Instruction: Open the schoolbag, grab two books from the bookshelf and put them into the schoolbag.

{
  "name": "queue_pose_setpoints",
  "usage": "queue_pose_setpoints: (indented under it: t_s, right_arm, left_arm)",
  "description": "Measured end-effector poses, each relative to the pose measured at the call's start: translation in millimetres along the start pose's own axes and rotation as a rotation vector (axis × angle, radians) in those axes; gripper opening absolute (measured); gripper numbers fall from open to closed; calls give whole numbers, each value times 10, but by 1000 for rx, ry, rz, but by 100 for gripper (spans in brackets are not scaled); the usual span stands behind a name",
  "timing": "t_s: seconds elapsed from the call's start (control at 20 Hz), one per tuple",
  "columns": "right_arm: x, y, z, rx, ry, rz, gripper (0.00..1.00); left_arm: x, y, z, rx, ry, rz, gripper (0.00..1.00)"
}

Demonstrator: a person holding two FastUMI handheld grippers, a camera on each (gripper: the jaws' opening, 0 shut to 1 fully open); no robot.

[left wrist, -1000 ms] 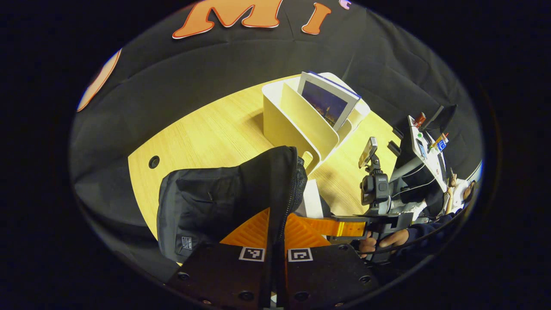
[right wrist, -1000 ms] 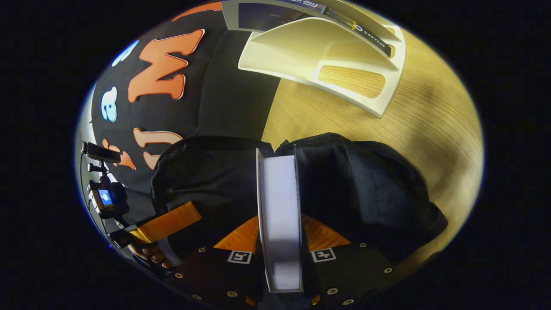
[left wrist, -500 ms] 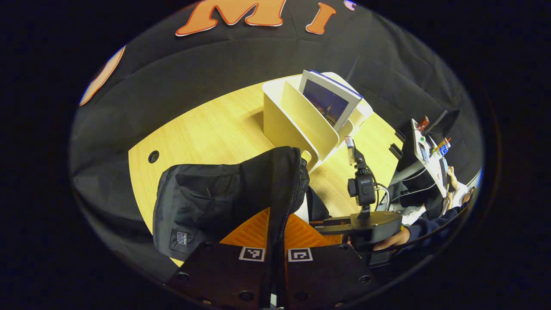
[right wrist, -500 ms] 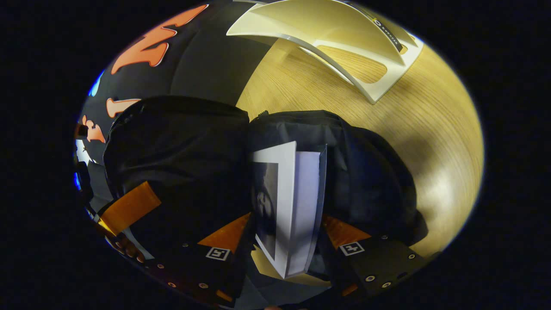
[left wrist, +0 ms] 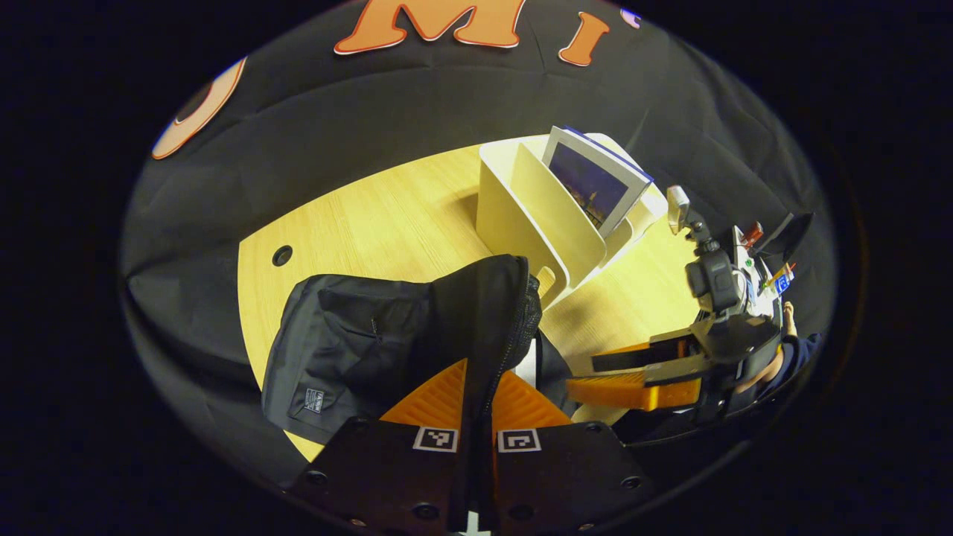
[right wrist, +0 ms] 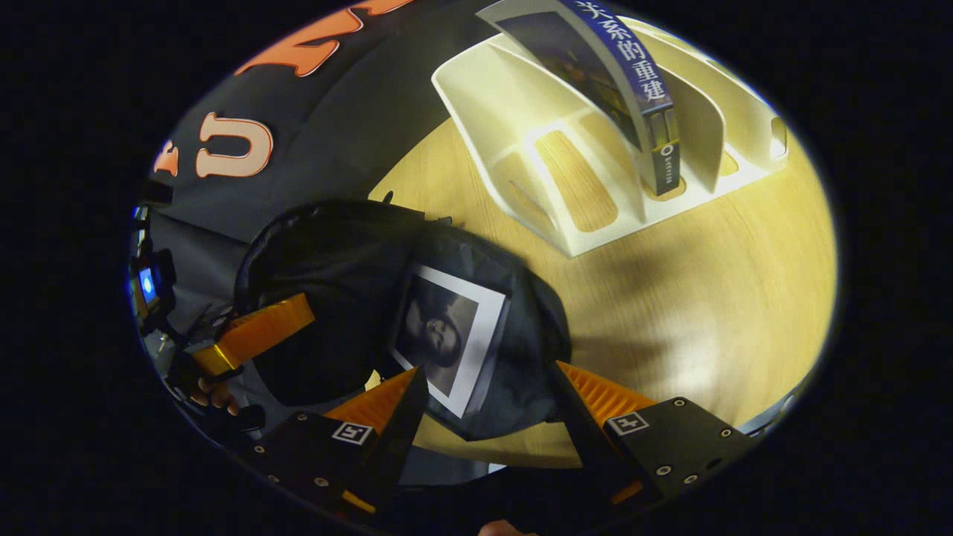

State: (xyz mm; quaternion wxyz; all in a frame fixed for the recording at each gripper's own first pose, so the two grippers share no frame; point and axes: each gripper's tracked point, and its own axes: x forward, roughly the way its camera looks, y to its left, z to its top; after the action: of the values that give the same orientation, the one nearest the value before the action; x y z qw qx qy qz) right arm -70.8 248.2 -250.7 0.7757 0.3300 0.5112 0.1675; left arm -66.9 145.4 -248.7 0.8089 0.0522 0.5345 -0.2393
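Note:
The black schoolbag [left wrist: 350, 350] lies on the wooden table, and my left gripper [left wrist: 480, 370] is shut on the raised edge of its opening. In the right gripper view a white-bordered book [right wrist: 447, 339] with a dark picture rests inside the schoolbag [right wrist: 327, 260]. Just in front of that book my right gripper [right wrist: 488, 370] stands open and holds nothing. The left gripper [right wrist: 260, 335] grips the bag's rim at the left. The right gripper [left wrist: 599, 376] is also seen open beside the bag. A blue-spined book [right wrist: 633, 82] leans in the cream bookshelf [right wrist: 566, 216].
The bookshelf [left wrist: 528, 223] stands behind the bag with its book [left wrist: 595, 186] upright in it. Bare table [right wrist: 730, 298] lies to the right of the bag, and the table has a cable hole [left wrist: 281, 256] at the far left. A person's hand [left wrist: 759, 372] holds the right gripper.
My right gripper has let go of the white-bordered book, opened, and drawn back from the bag. The book now lies in the bag. My left gripper has kept its hold on the bag's edge.

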Motion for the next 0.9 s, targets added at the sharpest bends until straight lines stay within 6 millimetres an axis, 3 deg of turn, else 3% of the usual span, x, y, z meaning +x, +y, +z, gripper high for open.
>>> queue_pose_setpoints:
  t_s: [0.2, 0.3, 0.45, 0.9]
  right_arm:
    - [-190, -376, 140, 18, 9, -66, 99]
    - [-292, -435, 221, -7, -10, -89, 99]
    - [-430, -422, 370, -37, -37, -128, 99]
    - [-1153, -307, 1035, -182, -144, -310, 99]
  left_arm:
    - [48, -18, -15, -37, 2, 12, 6]
    - [52, -22, -15, -44, 4, 13, 6]
    - [56, 18, -33, -23, 20, 1, 6]
    - [151, 66, 13, 98, 51, -68, 6]
